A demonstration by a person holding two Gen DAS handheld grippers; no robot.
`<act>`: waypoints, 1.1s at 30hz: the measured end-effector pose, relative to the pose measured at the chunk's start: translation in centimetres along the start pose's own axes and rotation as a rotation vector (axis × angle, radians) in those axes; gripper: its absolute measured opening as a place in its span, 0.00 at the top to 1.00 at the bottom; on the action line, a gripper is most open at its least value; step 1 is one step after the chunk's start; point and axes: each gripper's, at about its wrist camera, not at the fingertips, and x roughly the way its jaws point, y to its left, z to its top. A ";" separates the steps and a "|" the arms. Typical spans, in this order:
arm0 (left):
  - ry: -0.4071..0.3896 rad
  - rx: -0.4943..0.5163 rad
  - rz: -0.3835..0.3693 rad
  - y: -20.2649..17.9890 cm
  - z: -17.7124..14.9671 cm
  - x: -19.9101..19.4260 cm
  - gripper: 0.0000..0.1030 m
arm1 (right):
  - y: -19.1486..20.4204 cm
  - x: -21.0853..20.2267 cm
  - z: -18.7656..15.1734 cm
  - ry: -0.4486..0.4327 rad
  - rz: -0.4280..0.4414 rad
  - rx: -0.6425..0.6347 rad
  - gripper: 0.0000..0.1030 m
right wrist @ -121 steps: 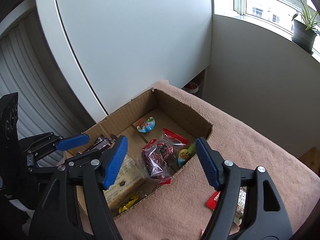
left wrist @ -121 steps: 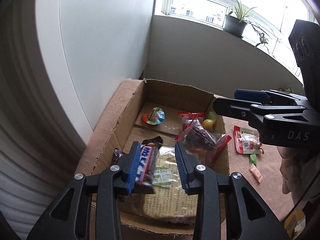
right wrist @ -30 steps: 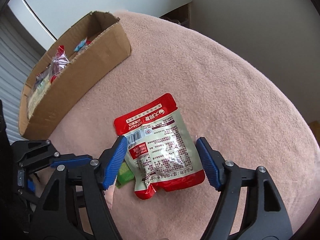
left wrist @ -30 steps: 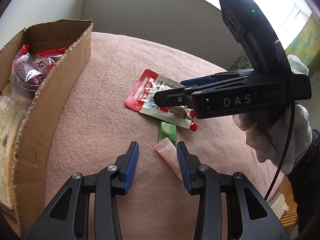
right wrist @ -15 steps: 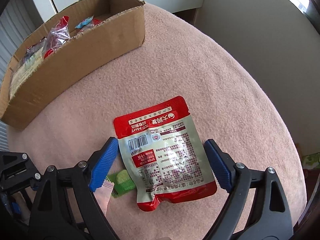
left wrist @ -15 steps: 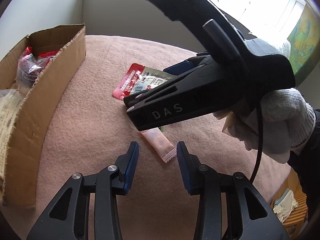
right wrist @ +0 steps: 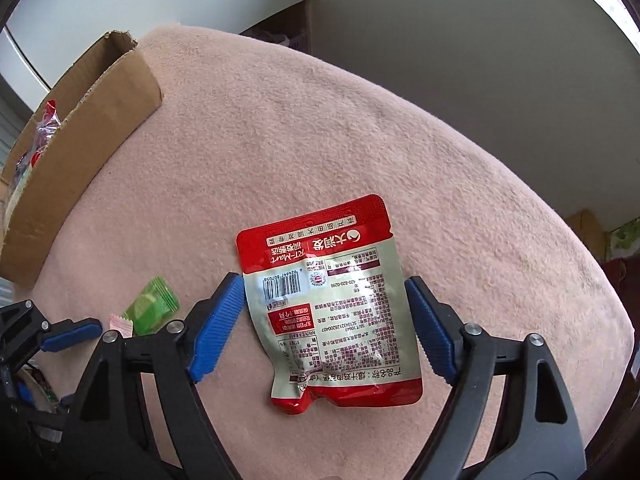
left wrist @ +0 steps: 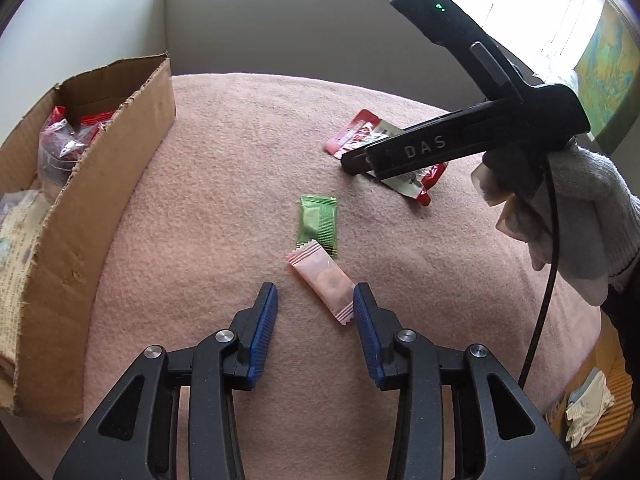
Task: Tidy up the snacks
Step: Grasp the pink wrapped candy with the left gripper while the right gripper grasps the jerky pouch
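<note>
A pink snack packet (left wrist: 324,280) lies on the pink cloth just ahead of my open left gripper (left wrist: 315,312), its near end between the blue fingertips. A green packet (left wrist: 318,224) lies just beyond it, also seen in the right wrist view (right wrist: 154,307). A red and white pouch (right wrist: 328,304) lies flat between the wide-open fingers of my right gripper (right wrist: 326,320), apart from both pads. In the left wrist view the right gripper's black arm hides most of the pouch (left wrist: 420,178). The cardboard box (left wrist: 100,152) with several snacks stands at the left.
The pink cloth covers the table (right wrist: 320,140); its rounded edge falls off at the right. A grey wall stands behind. The gloved hand (left wrist: 568,208) holds the right gripper at the right. Gloves (left wrist: 588,404) lie on the floor at lower right.
Both grippers left the box and moved right over the cloth. The left one now frames the pink packet. The right one has come lower around the pouch.
</note>
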 end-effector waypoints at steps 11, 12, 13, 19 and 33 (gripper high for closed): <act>0.035 0.066 0.038 -1.3 1.0 0.8 0.68 | 0.6 -0.8 -2.7 0.026 -0.034 -0.026 0.25; 0.036 0.068 0.044 -1.0 1.0 0.8 0.70 | 0.7 -1.2 -3.2 0.024 -0.038 -0.023 0.25; 0.037 0.064 0.045 -0.7 1.0 0.7 0.70 | 0.7 -1.3 -3.3 0.021 -0.037 -0.023 0.25; 0.043 0.048 0.050 -0.2 1.5 0.1 0.68 | 1.1 -1.3 -3.5 0.012 -0.057 -0.030 0.25; 0.088 0.127 0.104 -1.1 1.7 1.1 0.80 | 1.0 -1.3 -2.9 0.020 -0.059 -0.032 0.25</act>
